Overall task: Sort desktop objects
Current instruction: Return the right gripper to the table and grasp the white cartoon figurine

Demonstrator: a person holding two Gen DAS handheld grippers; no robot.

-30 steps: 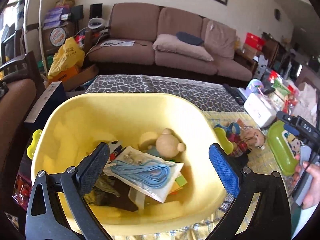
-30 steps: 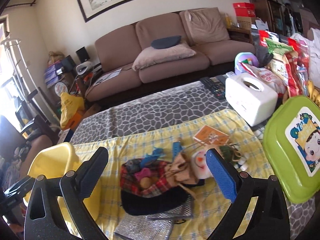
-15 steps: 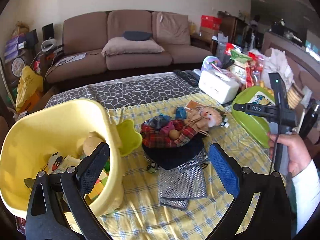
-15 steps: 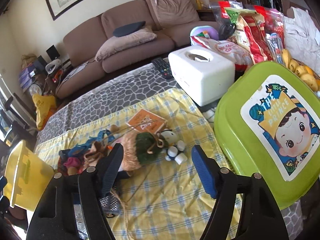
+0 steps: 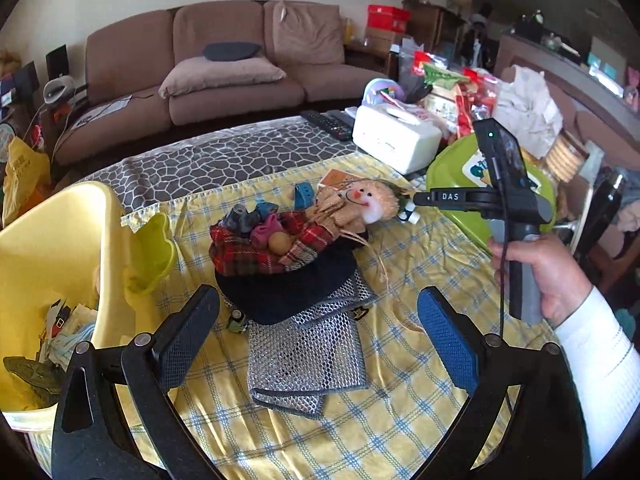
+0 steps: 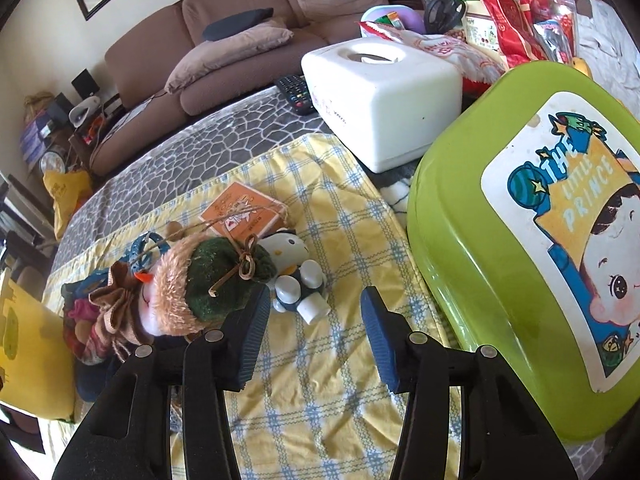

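Looking from largest down, I see the yellow tub (image 5: 52, 248) cut off at left, the green lid (image 6: 500, 248) half out of frame. The scarecrow doll (image 6: 180, 292) covers the heap. My left gripper (image 5: 316, 328) and right gripper (image 6: 312, 320) gape empty near the cat figurine (image 6: 296, 276).

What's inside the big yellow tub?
Only a corner of the yellow tub shows: a packet with a blue cord, papers and something dark green. The tub wall and the left gripper hide the rest.
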